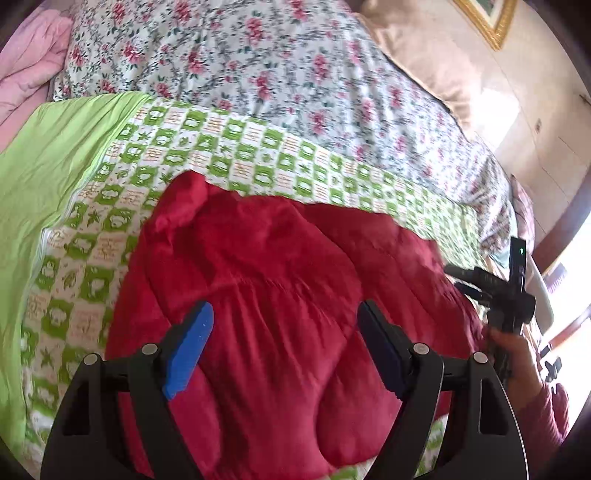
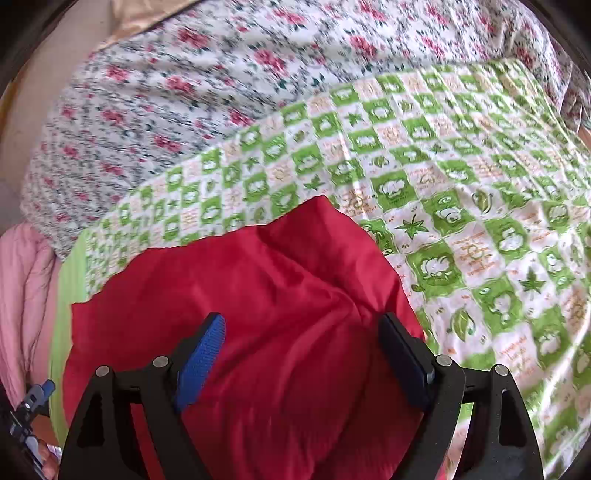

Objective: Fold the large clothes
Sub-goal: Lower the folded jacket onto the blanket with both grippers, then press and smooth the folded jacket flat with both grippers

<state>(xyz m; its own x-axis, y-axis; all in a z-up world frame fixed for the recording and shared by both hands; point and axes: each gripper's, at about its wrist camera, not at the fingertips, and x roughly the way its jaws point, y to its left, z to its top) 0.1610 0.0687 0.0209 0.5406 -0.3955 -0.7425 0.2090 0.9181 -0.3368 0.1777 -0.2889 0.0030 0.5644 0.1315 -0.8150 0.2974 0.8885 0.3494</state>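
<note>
A red padded jacket [image 1: 266,295] lies bunched on a green-and-white checked sheet [image 1: 258,147] on the bed. My left gripper [image 1: 286,314] hovers over the jacket's middle, jaws wide open, holding nothing. In the right wrist view the same red jacket [image 2: 258,295] fills the lower middle. My right gripper [image 2: 303,325] is over it, jaws wide open and empty. The right gripper and the hand holding it also show at the right edge of the left wrist view [image 1: 506,295]. Part of the left gripper shows at the lower left of the right wrist view [image 2: 33,406].
A floral bedcover [image 1: 258,55] lies beyond the checked sheet [image 2: 480,184]. A plain lime-green sheet [image 1: 48,166] and a pink quilt [image 1: 33,55] lie to the left. A beige pillow [image 1: 424,62] rests at the wall, under a gold picture frame [image 1: 487,18].
</note>
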